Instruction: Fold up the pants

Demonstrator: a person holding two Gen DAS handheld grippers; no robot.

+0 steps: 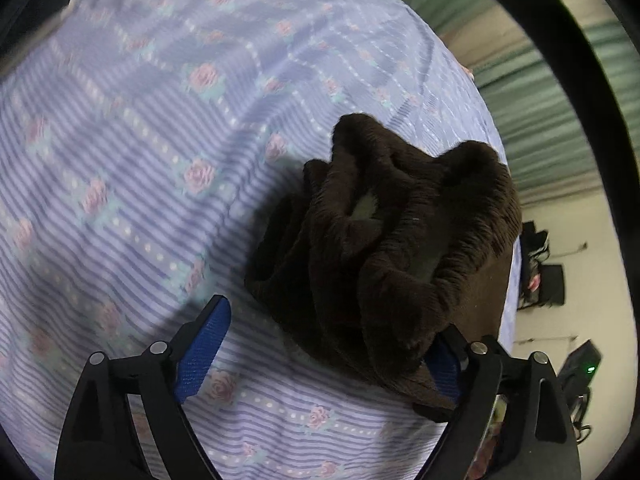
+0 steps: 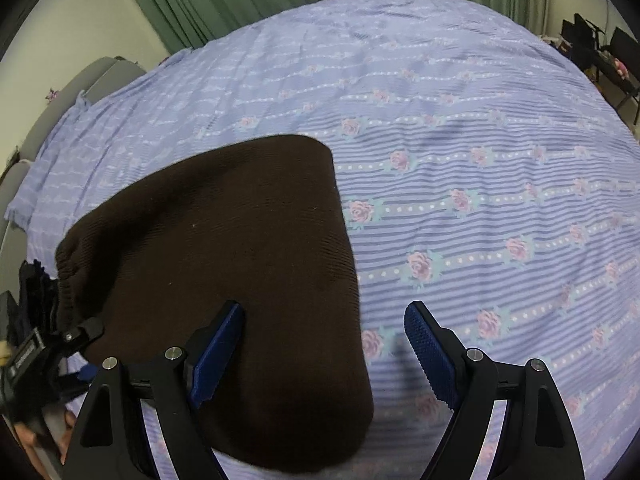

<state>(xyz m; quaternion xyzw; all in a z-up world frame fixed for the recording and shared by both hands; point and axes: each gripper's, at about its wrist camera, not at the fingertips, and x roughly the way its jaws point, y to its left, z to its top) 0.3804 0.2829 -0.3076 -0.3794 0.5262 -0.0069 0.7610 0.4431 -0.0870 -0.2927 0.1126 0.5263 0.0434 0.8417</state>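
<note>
L gripper [image 1: 332,340] spread wide, blue pads [image 1: 204,352] apart, R-side finger pressed against dark fabric. R gripper [image 2: 324,344] likewise splayed, fingers [image 2: 432,356] empty, angled downward.

Dim indoor light; left view motion-blurred; fisheye edges warped.

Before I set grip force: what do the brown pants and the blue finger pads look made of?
The pants look like a soft, matte ribbed knit, possibly fleece or corduroy, with fuzzy bunched edges. The pads look like rubber or plastic, judging by their fine dimpled texture.
</note>
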